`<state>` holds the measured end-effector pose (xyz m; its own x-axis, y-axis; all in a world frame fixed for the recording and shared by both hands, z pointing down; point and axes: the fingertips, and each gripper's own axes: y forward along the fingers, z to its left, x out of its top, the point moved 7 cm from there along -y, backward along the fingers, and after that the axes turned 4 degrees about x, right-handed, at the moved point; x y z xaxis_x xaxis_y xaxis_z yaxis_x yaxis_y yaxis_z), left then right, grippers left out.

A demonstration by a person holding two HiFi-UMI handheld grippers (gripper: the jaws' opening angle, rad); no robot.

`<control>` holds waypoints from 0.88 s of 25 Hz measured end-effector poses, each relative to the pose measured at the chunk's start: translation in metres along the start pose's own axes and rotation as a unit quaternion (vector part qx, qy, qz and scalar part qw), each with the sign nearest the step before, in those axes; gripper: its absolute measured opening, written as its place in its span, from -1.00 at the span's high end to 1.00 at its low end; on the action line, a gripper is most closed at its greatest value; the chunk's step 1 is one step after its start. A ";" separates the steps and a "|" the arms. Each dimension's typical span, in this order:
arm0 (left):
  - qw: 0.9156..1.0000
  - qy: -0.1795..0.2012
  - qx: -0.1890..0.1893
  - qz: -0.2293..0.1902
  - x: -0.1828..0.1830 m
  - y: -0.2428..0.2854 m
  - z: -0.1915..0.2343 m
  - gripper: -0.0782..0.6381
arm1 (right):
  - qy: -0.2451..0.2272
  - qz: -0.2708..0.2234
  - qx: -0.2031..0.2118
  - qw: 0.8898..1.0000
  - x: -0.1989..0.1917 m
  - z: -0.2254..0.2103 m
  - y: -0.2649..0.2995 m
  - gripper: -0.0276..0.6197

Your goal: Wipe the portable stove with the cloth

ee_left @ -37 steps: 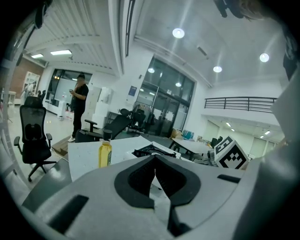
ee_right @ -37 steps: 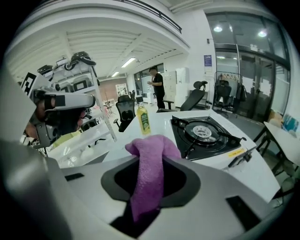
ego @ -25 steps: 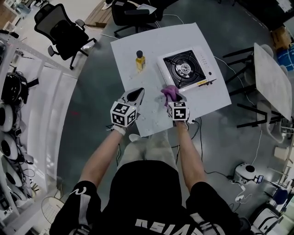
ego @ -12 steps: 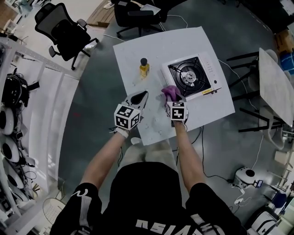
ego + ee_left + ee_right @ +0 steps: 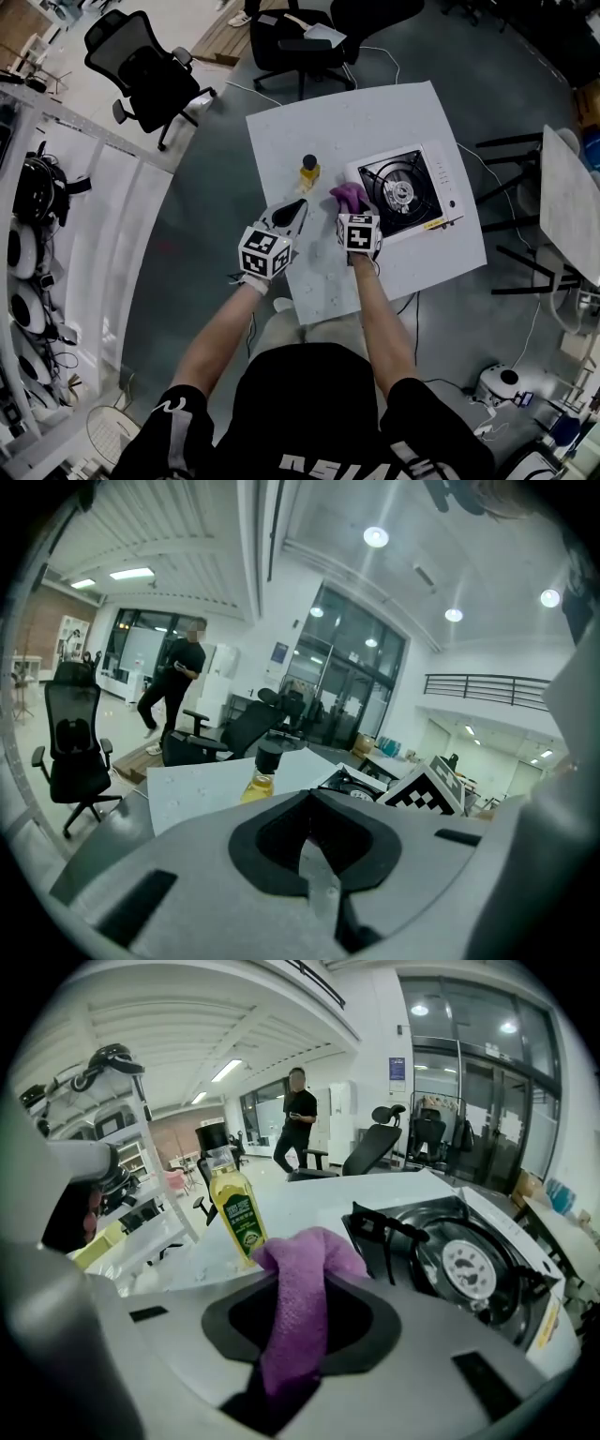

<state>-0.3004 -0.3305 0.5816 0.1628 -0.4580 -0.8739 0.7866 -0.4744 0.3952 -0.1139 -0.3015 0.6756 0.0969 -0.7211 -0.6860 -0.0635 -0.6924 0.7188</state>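
Right gripper (image 5: 353, 206) jaws clamp the purple cloth (image 5: 349, 195), bunched out front as a wiping pad, at the portable stove's (image 5: 405, 190) near-left corner by the tabletop's (image 5: 375, 112) right edge. Left gripper (image 5: 293, 211) jaws closed, empty, parked clear beside the oil bottle (image 5: 308, 172).

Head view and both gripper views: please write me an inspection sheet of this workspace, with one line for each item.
Surface: white table, square and speckled.
Job's things: portable stove on the table's right side; purple cloth held just beside the stove's left edge.
Clutter: one bottle of yellow liquid with a black cap, upright, left of the stove.
Grippers: left gripper has jaws together, nothing between; right gripper is shut on the cloth.
Cables: dark cable on the floor by the table's near edge; white cable beyond the far edge.
Surroundings: office chairs, second table at right, rack at left, person standing far off.
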 end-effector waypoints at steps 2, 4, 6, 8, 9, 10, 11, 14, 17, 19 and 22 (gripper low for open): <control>1.000 -0.005 0.006 0.001 0.003 0.004 0.005 0.76 | -0.003 0.001 0.003 1.000 0.012 -0.001 0.010 0.60; 1.000 -0.011 0.011 0.001 0.006 0.008 0.011 0.76 | -0.002 0.000 0.006 1.000 0.024 -0.003 0.018 0.60; 1.000 -0.015 0.017 0.000 0.009 0.011 0.017 0.76 | -0.002 0.000 0.010 1.000 0.033 -0.003 0.027 0.60; 1.000 -0.022 0.023 -0.003 0.012 0.013 0.023 0.76 | -0.007 -0.001 0.014 1.000 0.041 -0.001 0.036 0.60; 0.999 -0.025 0.025 -0.006 0.015 0.013 0.025 0.76 | -0.012 -0.001 0.016 1.000 0.045 -0.001 0.040 0.60; 0.999 -0.028 0.027 -0.010 0.017 0.013 0.026 0.76 | -0.018 -0.001 0.017 1.000 0.048 0.000 0.043 0.60; 0.999 -0.030 0.028 -0.013 0.019 0.013 0.027 0.76 | -0.023 -0.001 0.018 1.000 0.051 0.000 0.045 0.60; 0.999 -0.030 0.030 -0.023 0.027 0.012 0.030 0.76 | -0.025 -0.011 0.022 0.999 0.060 0.001 0.046 0.60; 0.998 -0.036 0.038 -0.028 0.026 0.003 0.032 0.76 | -0.027 -0.024 0.031 0.999 0.066 0.007 0.033 0.60; 0.998 -0.039 0.041 -0.033 0.026 -0.008 0.029 0.76 | -0.036 -0.038 0.034 0.998 0.072 0.011 0.015 0.60; 0.997 -0.036 0.039 -0.050 0.032 -0.028 0.023 0.76 | -0.047 -0.068 0.036 0.996 0.085 0.016 -0.019 0.60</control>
<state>-0.3304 -0.3490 0.5488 0.0403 -0.4564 -0.8889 0.7481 -0.5760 0.3296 -0.1200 -0.3498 0.6022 0.0157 -0.6172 -0.7867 -0.1273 -0.7816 0.6106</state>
